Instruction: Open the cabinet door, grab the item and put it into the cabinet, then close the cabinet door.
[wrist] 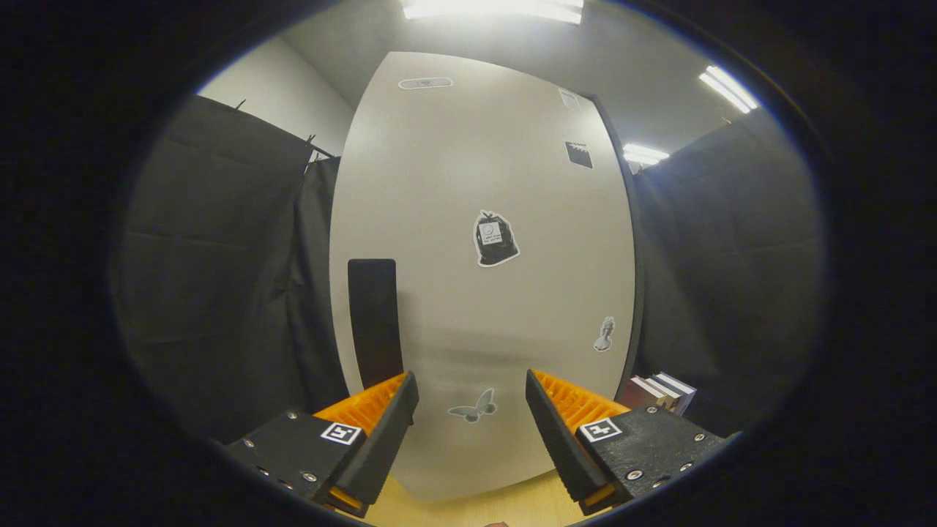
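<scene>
Nearest of all, the gripper [472, 395] has its two fingers spread wide apart with nothing between them, hanging over a strip of pale wooden surface [505, 505] that runs up to the foot of the cabinet door [468, 219]. Taking that door as the landmark: it stands shut and upright just ahead of the fingers, a broad pale panel with several small stickers on it, among them a butterfly sticker [473, 407] low on the door in line with the gap between the fingers, and a dark bag-shaped sticker [495, 238] higher up near the door's middle. The dark vertical handle [374, 322] sits on the door's left part, its lower end just beyond the left finger. This looks the place to take hold: a stiff, flat bar that should not give, probably smooth, so the fingers ought to close across its narrow width and pull steadily; the door itself is likely rigid and light to swing, presumably hinged along its right edge. To the right of the door, beside its lower corner, a stack of books [662, 391] lies near the right finger; this may be the item to stow, firm and fairly heavy, best taken across the spine. Beyond the door hang dark cloth walls [212, 293] on both sides.
</scene>
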### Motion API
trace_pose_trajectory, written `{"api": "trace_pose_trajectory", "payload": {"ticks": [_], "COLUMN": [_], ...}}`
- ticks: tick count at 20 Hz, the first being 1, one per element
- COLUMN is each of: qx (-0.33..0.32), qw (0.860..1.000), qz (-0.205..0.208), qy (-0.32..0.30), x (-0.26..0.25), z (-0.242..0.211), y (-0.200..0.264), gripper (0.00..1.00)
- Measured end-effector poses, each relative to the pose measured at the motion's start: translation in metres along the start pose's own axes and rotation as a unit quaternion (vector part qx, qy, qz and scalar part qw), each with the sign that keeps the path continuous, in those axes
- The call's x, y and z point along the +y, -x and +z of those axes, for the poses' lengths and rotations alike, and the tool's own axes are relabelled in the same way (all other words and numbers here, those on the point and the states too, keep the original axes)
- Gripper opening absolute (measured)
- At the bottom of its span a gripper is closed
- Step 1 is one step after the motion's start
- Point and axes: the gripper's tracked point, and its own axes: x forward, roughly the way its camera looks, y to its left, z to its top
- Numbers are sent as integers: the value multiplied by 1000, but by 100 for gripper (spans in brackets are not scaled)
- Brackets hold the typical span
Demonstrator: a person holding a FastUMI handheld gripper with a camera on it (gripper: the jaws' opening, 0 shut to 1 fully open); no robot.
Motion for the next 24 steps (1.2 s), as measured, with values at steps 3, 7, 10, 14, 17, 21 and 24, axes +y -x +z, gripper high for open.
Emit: {"api": "trace_pose_trajectory", "payload": {"ticks": [3,7,10,14,17,21,24], "qx": [1,-12,-14,-19,-24,-17,-14], "qw": [1000,999,999,999,999,999,999], "qz": [14,24,28,34,32,44,44], "qy": [-15,-23,-15,-24,-18,-13,-8], "x": [0,-6,-12,-18,-23,-18,-17], "z": [0,-2,-11,-25,-38,-63,-75], "y": [10,60,92,125,148,171,180], "gripper": [93,93,93,93,93,93,93]}}
